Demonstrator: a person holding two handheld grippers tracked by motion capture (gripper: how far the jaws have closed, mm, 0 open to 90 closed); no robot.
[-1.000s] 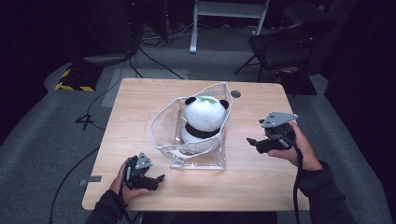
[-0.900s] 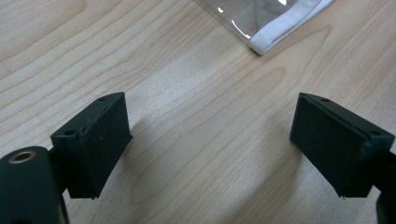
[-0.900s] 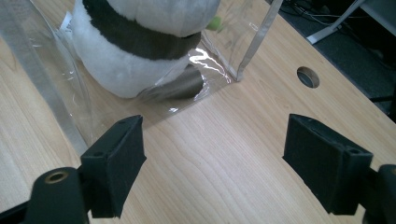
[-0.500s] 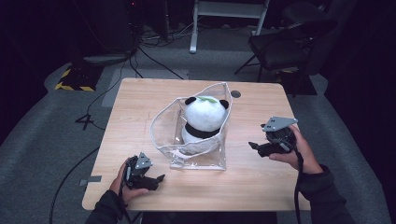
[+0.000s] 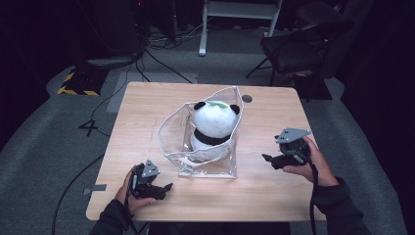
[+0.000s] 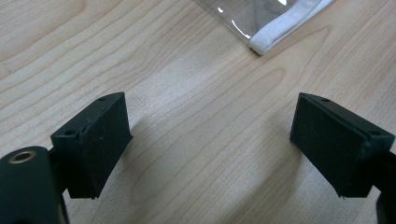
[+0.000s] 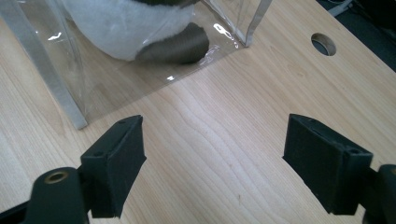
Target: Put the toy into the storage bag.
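Looking down, we see the bench [image 5: 147,112] carrying a clear bag [image 5: 208,164] at its middle, with a panda [image 5: 214,122] sitting upright inside. Our right gripper [image 5: 268,159] hovers just right of the bag, jaws apart and empty. Our left gripper [image 5: 166,188] rests near the bag's front-left corner, jaws wide and empty.

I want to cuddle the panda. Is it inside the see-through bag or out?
Inside. The panda sits upright within the clear bag, whose top gapes open; its head pokes up at the opening.
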